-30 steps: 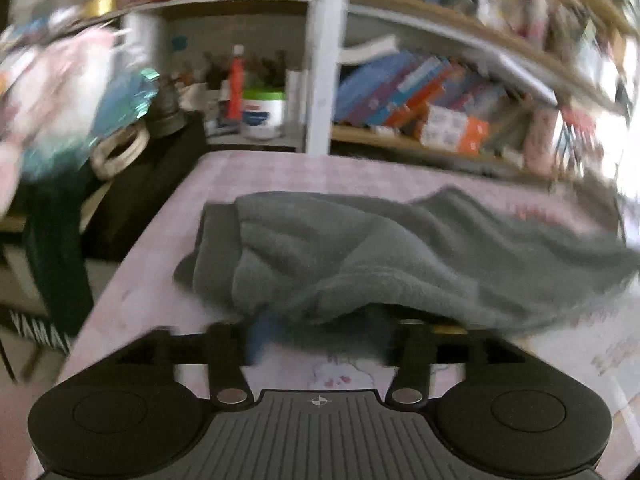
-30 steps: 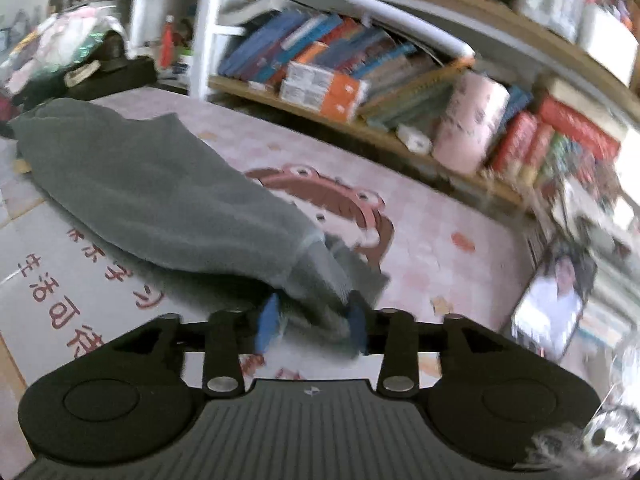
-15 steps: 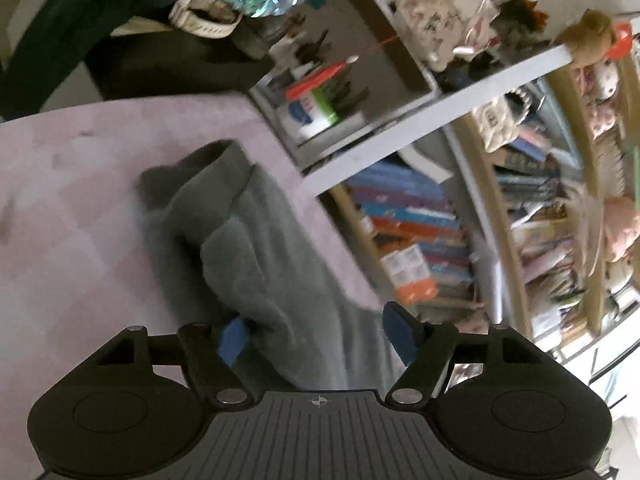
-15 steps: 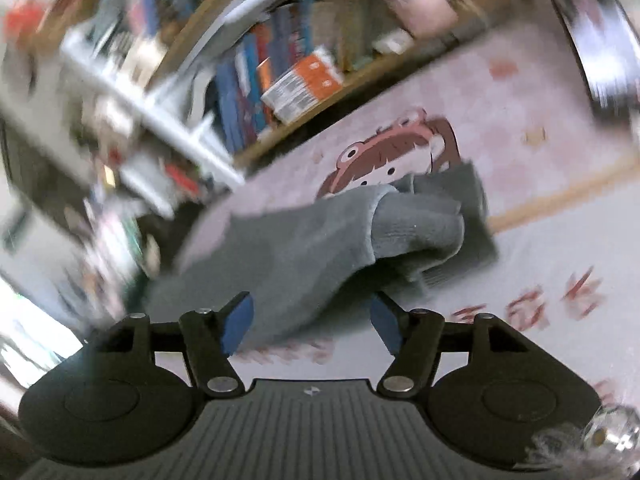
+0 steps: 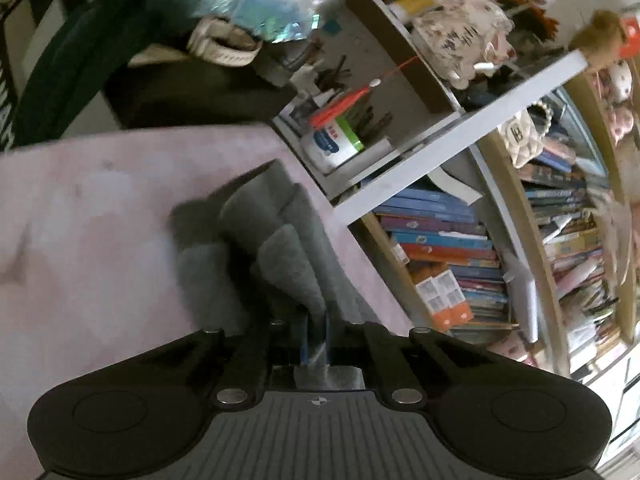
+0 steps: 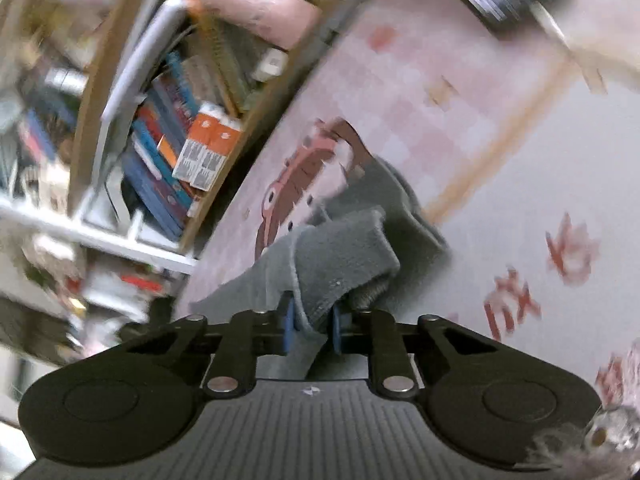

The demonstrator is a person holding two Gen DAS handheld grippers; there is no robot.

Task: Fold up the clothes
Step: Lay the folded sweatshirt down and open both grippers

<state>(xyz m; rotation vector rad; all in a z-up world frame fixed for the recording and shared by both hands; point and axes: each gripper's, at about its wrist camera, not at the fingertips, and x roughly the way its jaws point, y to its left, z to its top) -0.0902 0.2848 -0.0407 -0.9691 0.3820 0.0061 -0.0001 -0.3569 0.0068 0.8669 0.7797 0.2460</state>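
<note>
Left gripper (image 5: 316,340) clenched on a fold of the grey garment (image 5: 280,248). Right gripper (image 6: 312,322) pinching another edge of it. Garment bunched on the pink-patterned table (image 6: 460,92); bookshelf (image 5: 460,248) beyond.

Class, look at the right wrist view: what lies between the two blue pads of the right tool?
A bunched fold of the grey garment fills the gap between the right tool's pads, which are closed on it. The right wrist view shows this.
</note>
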